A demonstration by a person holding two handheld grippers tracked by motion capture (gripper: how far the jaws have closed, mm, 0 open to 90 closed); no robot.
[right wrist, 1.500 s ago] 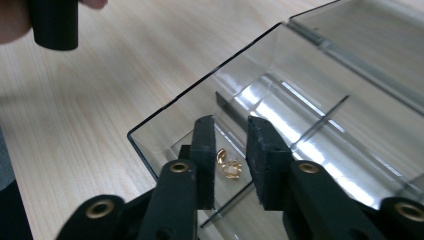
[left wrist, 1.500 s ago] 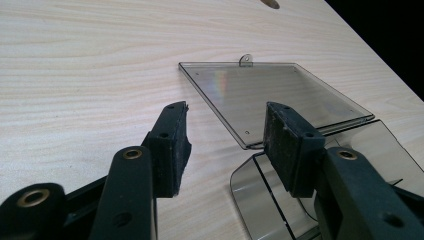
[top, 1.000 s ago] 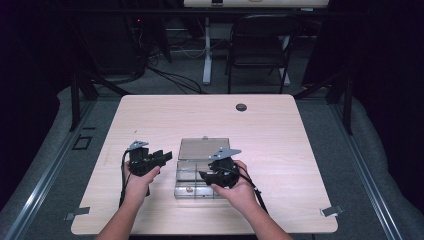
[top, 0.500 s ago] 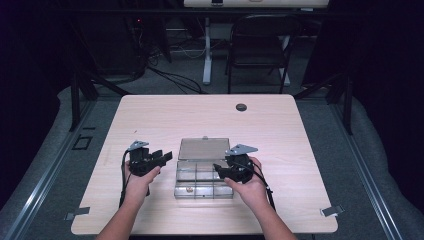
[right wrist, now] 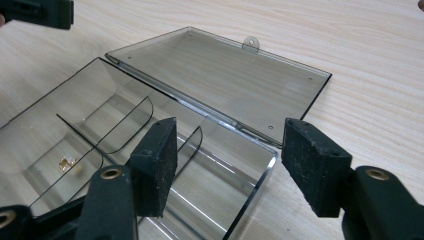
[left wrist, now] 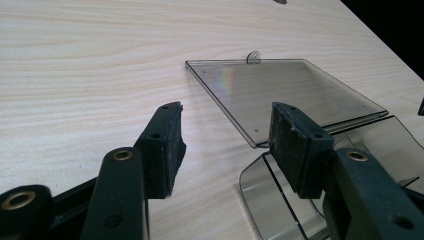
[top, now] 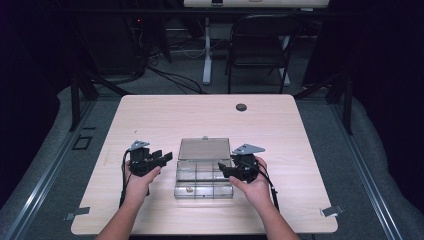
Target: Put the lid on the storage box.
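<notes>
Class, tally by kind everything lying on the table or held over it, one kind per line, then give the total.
Clear compartment box with open lid: 1
Small brass-coloured piece in the box: 1
Dark round disc near the far edge: 1
Handheld grippers, left and right: 2
Total: 5

Table evenly lit, surroundings dark; lid shows glare.

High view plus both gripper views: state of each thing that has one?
Clear plastic compartment box: open, upright on the table.
Hinged clear lid: folded right back, lying flat on the wood.
Small brass-coloured piece: lying in one compartment.
Left hand-held gripper: open, holding nothing, jaws have just been opening.
Right hand-held gripper: open, holding nothing, jaws have just been opening.
</notes>
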